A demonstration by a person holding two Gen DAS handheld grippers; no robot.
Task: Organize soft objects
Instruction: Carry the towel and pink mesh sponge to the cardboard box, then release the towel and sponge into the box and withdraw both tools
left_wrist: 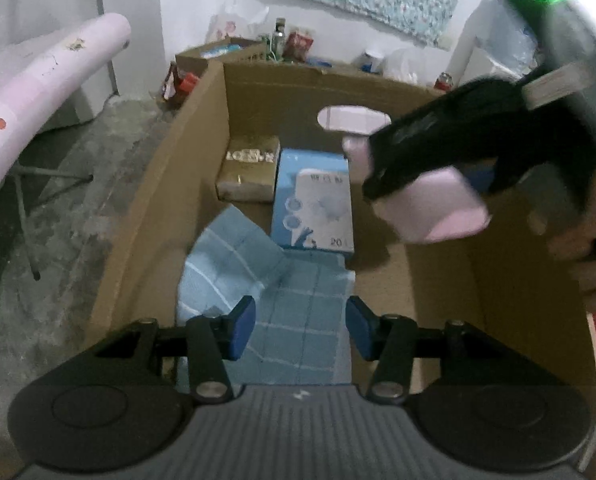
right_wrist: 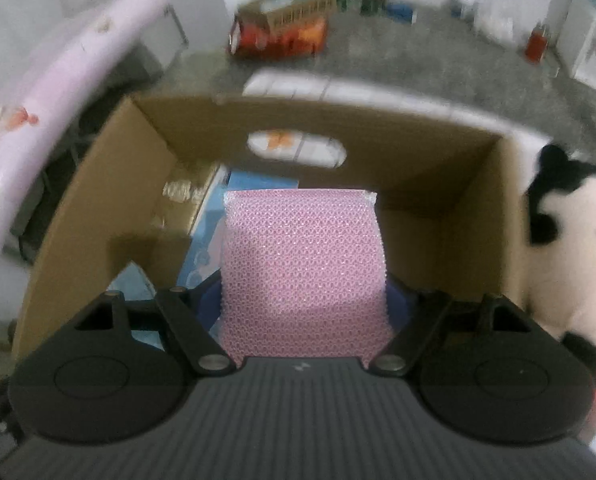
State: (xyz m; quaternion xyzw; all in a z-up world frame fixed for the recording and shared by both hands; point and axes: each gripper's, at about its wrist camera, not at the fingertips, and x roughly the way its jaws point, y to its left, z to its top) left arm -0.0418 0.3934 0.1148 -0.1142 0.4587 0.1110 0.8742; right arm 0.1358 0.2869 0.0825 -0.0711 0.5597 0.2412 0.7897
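A cardboard box stands on the floor; it also shows in the right wrist view. Inside lie a blue checked cloth, a blue packet and a tan packet. My left gripper is open and empty just above the cloth. My right gripper is shut on a pink mesh sponge and holds it over the box; the sponge and that gripper show blurred in the left wrist view, at the right above the box.
A black and white plush toy sits outside the box's right wall. A pink padded board on metal legs stands to the left. Bottles, a red-filled carton and other clutter line the far wall on the concrete floor.
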